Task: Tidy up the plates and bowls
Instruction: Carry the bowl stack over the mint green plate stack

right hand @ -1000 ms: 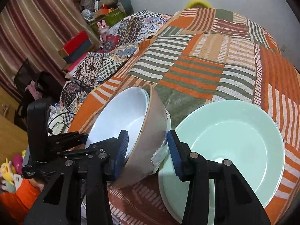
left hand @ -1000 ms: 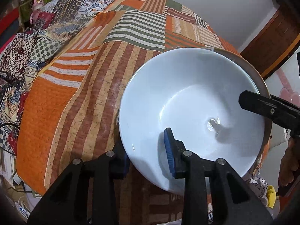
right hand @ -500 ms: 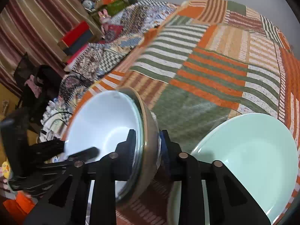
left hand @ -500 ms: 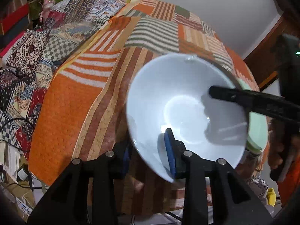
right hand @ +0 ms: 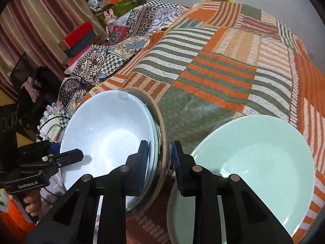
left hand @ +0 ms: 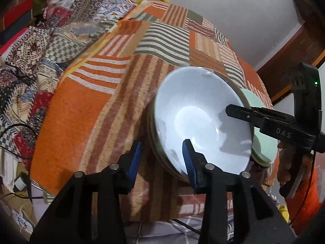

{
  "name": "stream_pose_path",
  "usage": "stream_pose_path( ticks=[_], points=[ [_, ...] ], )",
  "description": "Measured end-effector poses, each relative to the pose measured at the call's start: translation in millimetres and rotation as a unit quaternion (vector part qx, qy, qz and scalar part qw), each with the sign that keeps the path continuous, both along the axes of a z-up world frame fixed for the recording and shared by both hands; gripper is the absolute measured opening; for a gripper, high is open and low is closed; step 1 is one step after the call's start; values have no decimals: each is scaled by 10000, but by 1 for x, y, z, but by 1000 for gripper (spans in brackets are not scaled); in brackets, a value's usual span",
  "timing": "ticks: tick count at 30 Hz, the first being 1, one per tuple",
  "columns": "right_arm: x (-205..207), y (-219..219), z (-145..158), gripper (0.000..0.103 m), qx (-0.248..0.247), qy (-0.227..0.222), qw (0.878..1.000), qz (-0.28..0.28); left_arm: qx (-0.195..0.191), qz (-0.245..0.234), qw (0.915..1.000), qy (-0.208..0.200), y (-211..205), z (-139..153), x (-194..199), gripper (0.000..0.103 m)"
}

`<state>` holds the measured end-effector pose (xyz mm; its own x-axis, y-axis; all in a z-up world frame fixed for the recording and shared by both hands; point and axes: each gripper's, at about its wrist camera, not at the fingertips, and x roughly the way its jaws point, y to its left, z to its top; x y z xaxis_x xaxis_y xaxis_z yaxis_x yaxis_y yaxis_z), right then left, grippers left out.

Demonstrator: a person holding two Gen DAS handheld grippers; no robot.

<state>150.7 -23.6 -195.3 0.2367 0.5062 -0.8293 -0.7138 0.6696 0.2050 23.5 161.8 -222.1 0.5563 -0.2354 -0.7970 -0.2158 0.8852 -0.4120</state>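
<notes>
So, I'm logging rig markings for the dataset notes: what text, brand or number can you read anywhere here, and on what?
"DAS": white letters on the arm of the right gripper, in the left wrist view; more may be hidden.
"GenRobot.AI": white print on the body of the left gripper, in the right wrist view.
White marks on the black device at that view's left edge: too blurred to read.
Bowls, plate and bedspread: no text.

Pale blue-white bowl [right hand: 105, 134] nested in tan-rimmed bowl [right hand: 161, 134], left of right gripper [right hand: 159, 158]; mint-green plate [right hand: 254, 156] to its right; orange, green and cream striped patchwork bedspread [right hand: 213, 67] beyond; blue-padded black fingers [right hand: 143, 158].
</notes>
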Motion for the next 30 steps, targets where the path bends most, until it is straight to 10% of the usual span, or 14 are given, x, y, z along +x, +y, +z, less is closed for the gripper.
stream_pose_path(
  ticks=[17,30],
  points=[
    [0,-12,6,27,200,-80,9995,-209,-648,-34,9976,261,-10,-20,16,43],
    [-4,-9,-2,23,86,-162,9993,-331,265,-149,9994,184,-6,-5,56,42]
  ],
)
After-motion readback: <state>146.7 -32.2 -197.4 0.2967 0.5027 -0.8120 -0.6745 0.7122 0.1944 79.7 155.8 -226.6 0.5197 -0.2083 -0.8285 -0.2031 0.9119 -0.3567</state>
